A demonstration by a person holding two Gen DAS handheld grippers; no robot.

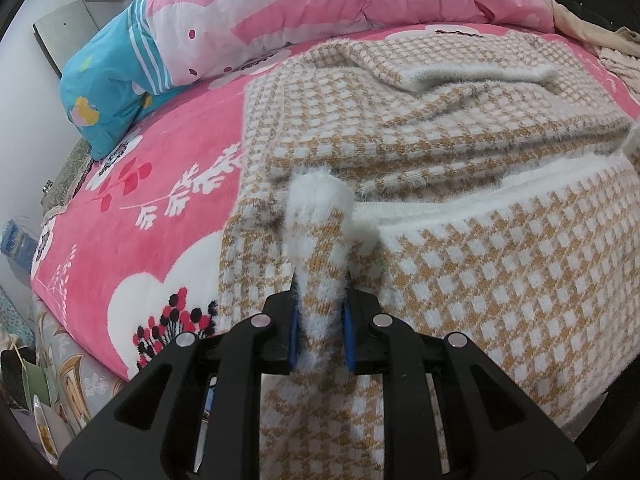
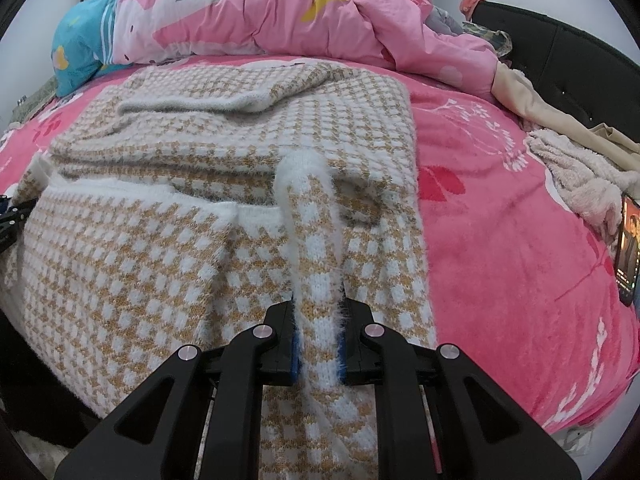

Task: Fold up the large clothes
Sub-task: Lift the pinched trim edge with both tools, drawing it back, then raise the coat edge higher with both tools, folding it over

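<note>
A fuzzy tan-and-white checked sweater (image 1: 440, 128) lies partly folded on a pink bed (image 1: 152, 184); it also shows in the right wrist view (image 2: 240, 144). My left gripper (image 1: 320, 328) is shut on a pinched fold of the sweater's near hem at its left side, lifted off the bed. My right gripper (image 2: 318, 336) is shut on a like fold of the hem at the sweater's right side. The near part of the sweater hangs raised between the two grippers, above the folded sleeves.
A pink quilt (image 2: 320, 12) and a blue pillow (image 1: 108, 96) are heaped at the far side. Beige clothes (image 2: 576, 160) and a lit phone (image 2: 628, 252) lie at the right. A dark headboard (image 2: 560, 60) stands behind them. The bed's left edge (image 1: 80, 360) drops to clutter.
</note>
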